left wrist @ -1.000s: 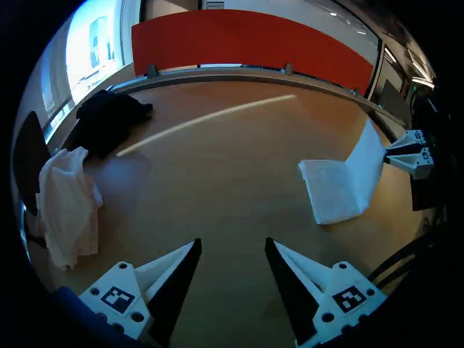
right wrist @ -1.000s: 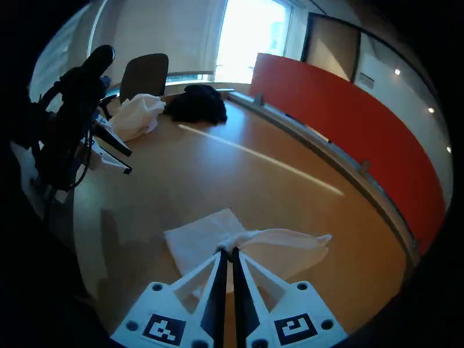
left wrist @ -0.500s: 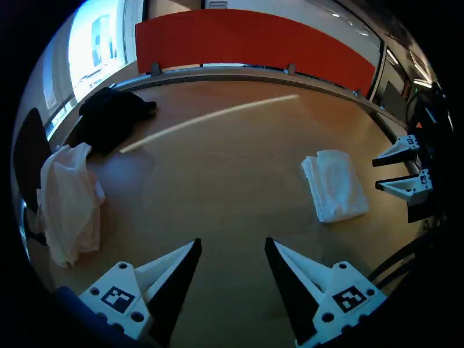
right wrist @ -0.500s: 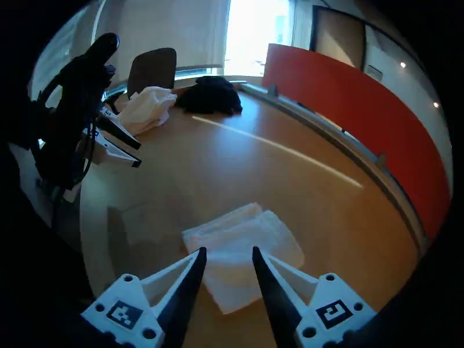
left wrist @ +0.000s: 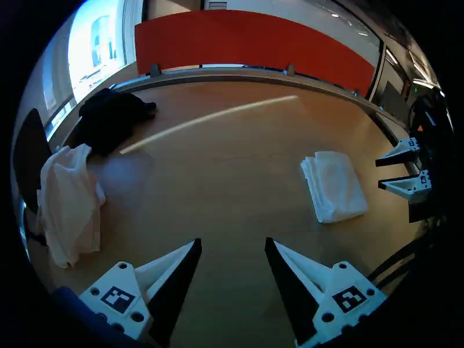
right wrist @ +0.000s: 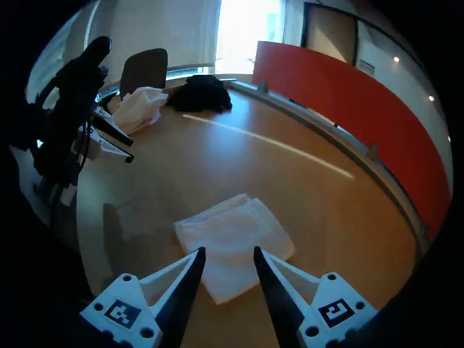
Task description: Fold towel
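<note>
Folded towel (right wrist: 232, 238) lies flat on table (right wrist: 243, 156). Right gripper (right wrist: 228, 250) at towel's near edge, fingers spread, holding nothing. Left gripper (left wrist: 232, 239) well apart from towel, fingers spread

Daylight poured from a blown-out window (right wrist: 249, 26) at the far end, leaving the rest of the room dim and bluish. It laid a pale streak of glare (left wrist: 209, 119) across the wooden table (left wrist: 232, 174), and a soft shadow (right wrist: 133, 214) lay beside the towel (right wrist: 232, 238). Focus was sharp at the centre; fisheye distortion curved the table's edges, and the rims fell dark.
</note>
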